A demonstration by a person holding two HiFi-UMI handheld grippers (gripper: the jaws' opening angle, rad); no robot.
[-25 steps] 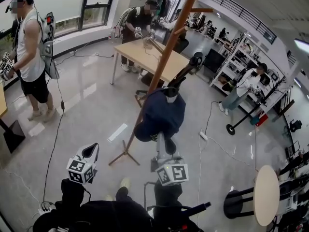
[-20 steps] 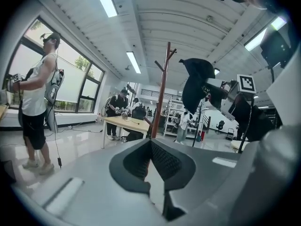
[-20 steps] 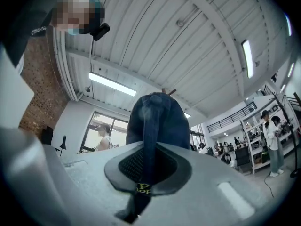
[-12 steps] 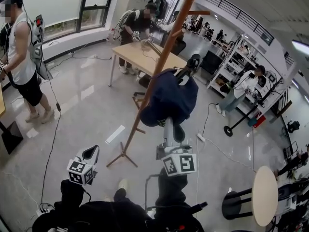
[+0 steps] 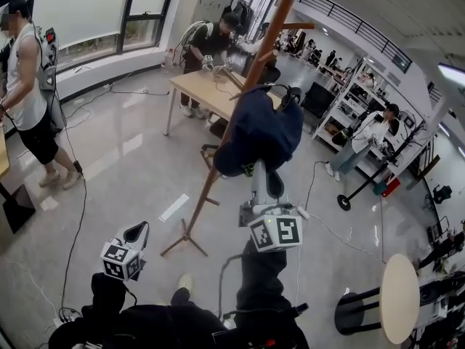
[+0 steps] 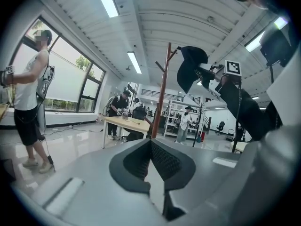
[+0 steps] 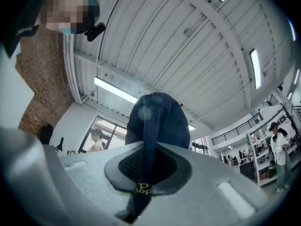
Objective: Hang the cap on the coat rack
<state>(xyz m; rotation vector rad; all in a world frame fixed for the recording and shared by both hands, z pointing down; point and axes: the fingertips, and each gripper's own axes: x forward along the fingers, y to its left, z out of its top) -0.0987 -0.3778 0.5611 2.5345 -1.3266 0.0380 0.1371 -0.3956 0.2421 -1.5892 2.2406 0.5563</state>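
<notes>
A navy cap (image 5: 258, 133) hangs from my right gripper (image 5: 259, 170), which is shut on a strap or edge of it. The cap is raised right in front of the wooden coat rack (image 5: 218, 158), just below its upper pegs (image 5: 296, 26); whether it touches the pole I cannot tell. In the right gripper view the cap (image 7: 157, 119) fills the space above the right gripper (image 7: 146, 166), and dark fabric runs down between the jaws. From the left gripper view the cap (image 6: 190, 69) shows right of the rack (image 6: 163, 88). My left gripper (image 5: 136, 230) stays low at the left, shut and holding nothing (image 6: 150, 147).
A wooden table (image 5: 200, 86) stands behind the rack with a person working at it. Another person (image 5: 29, 86) stands at the far left, a third (image 5: 363, 137) at the right by shelves. A round table (image 5: 399, 293) and stool sit lower right. Cables trail over the floor.
My right gripper has lifted the cap up along the rack, from beside the mid pole to near the upper pegs. The left gripper has stayed put.
</notes>
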